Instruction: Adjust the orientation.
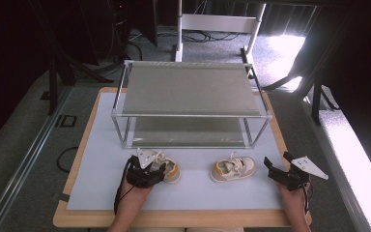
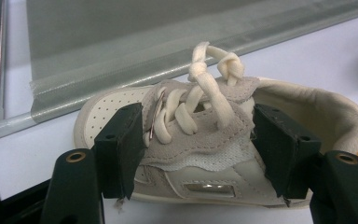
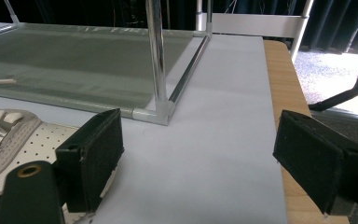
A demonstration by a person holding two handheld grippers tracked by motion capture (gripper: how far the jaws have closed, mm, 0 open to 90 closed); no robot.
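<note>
Left shoe: small, cream and beige, with an orange heel patch, knotted cream laces and a perforated toe; lies on the white mat of the worktop, just in front of the two-tier metal rack, toward the rack's left front leg. Flanked at mid-length by the two black pads of the left tongs, one pad against the laced upper on each side; contact looks made in the left gripper view, though how hard the pads press cannot be told. No earlier look at this grip to compare.

Seen from the high view, left tongs over that same shoe, held by a hand coming in from the near edge of the worktop.

Right shoe: matching pair member, also just in front of the rack, toward its right front leg, well apart from the left shoe, toe pointing left. Untouched.

Right tongs: beside the right shoe on the side away from the rack's centre, near the worktop's right edge, released, jaws wide with nothing but bare mat between them in the right gripper view; perforated toe of the right shoe just past one pad there, with the rack's chrome corner post straight ahead.

Beyond the rack: dark curtains and a white frame on grey carpet.
</note>
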